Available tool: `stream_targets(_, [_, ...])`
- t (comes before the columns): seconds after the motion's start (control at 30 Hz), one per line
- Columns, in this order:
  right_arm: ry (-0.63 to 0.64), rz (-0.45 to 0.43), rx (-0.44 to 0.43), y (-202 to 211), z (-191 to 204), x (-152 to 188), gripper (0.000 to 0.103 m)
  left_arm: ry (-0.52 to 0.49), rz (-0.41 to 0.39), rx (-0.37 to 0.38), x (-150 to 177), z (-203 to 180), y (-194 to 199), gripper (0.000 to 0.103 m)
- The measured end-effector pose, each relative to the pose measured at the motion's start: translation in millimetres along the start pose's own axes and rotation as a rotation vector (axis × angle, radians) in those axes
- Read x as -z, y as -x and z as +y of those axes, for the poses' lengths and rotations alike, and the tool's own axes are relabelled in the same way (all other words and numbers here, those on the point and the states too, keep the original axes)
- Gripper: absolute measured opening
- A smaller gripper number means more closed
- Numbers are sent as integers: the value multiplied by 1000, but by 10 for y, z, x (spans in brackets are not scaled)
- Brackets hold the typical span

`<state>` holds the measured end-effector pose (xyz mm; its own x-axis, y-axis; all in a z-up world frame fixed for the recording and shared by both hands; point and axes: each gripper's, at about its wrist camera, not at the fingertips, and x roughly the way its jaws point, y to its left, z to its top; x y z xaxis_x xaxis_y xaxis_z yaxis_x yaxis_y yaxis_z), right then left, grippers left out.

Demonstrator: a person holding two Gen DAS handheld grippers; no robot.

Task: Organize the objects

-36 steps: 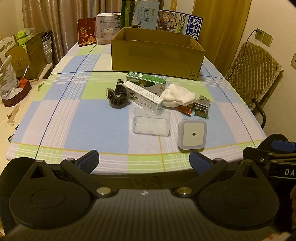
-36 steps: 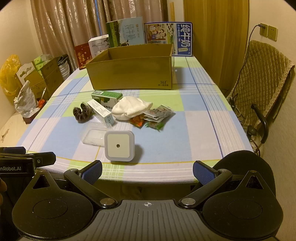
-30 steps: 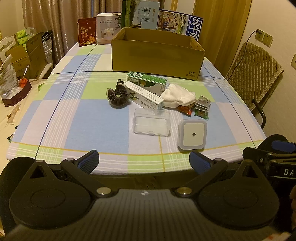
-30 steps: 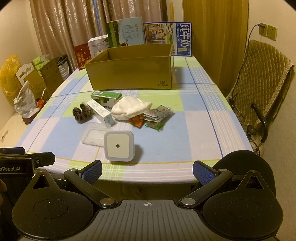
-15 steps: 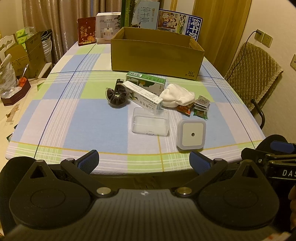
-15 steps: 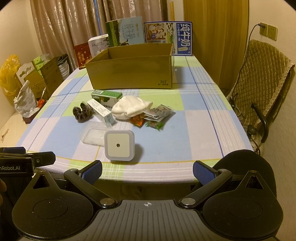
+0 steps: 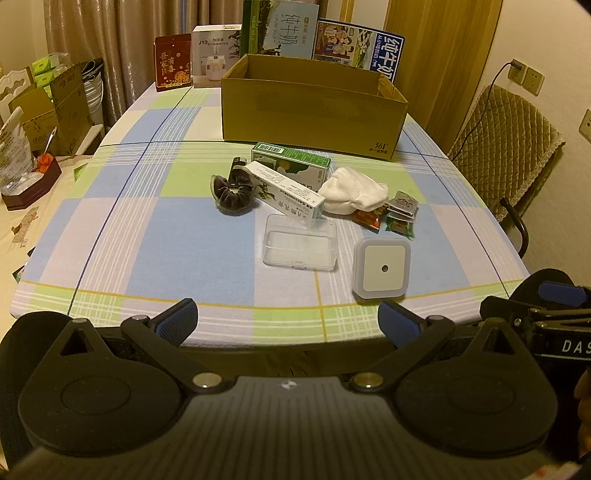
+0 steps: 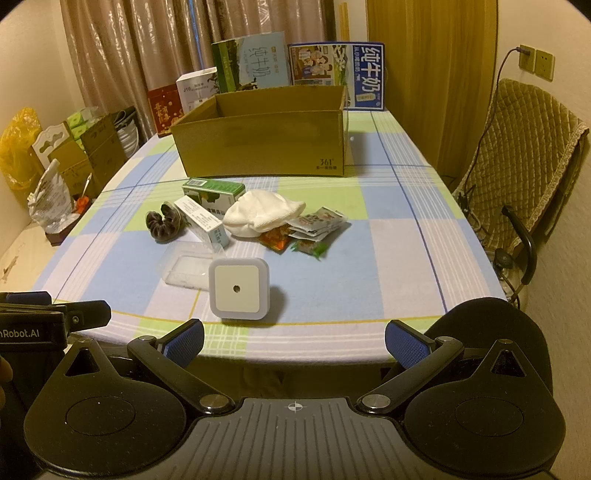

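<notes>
An open cardboard box (image 7: 310, 110) (image 8: 262, 144) stands at the back of the checked tablecloth. In front of it lie a green carton (image 7: 291, 162), a white carton (image 7: 284, 188), a dark scrunchie (image 7: 232, 192), a white cloth (image 7: 351, 190), snack packets (image 7: 399, 214), a clear plastic case (image 7: 299, 243) and a white square night light (image 7: 382, 267) (image 8: 238, 288). My left gripper (image 7: 288, 323) hangs open at the table's near edge, empty. My right gripper (image 8: 293, 345) is likewise open and empty, just short of the night light.
Milk cartons and gift boxes (image 7: 280, 33) stand behind the cardboard box. A padded chair (image 8: 524, 155) sits right of the table. Boxes and bags (image 7: 48, 103) crowd the floor at left. The tablecloth's right half (image 8: 402, 236) holds nothing.
Both views have crept very slightly toward the table; nothing on the table has moved and both grippers stay open.
</notes>
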<state>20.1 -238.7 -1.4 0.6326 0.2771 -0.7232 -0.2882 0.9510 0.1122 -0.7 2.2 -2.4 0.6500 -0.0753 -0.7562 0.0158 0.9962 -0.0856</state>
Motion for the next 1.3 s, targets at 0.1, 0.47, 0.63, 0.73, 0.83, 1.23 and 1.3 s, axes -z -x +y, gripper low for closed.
stream_targets(0.1, [0,1,0,-1,1,1,101,1,1,1,3,2,1,102])
stream_targets(0.47, [1,1,0,-1,2,-1,101,1,1,0,1,1,0,102])
stream_targets(0.63, [2,1,1,0,10,9,101,1,1,0,2,2,0,102])
stream_targets(0.73, [1,2,0,-2,6,5,101,1,1,1,3,3,0,102])
stream_targets(0.83, [2,2,0,-3,5,4,101,2,1,2,0,1,4,102])
stream_targets(1.23, [2,4,1,-10,12,20,101,-1,-2,0,-11,-5,1,102])
stream_targets(1.3, [2,4,1,-10,12,21,101,-1,-2,-1,-26,-7,-7,102])
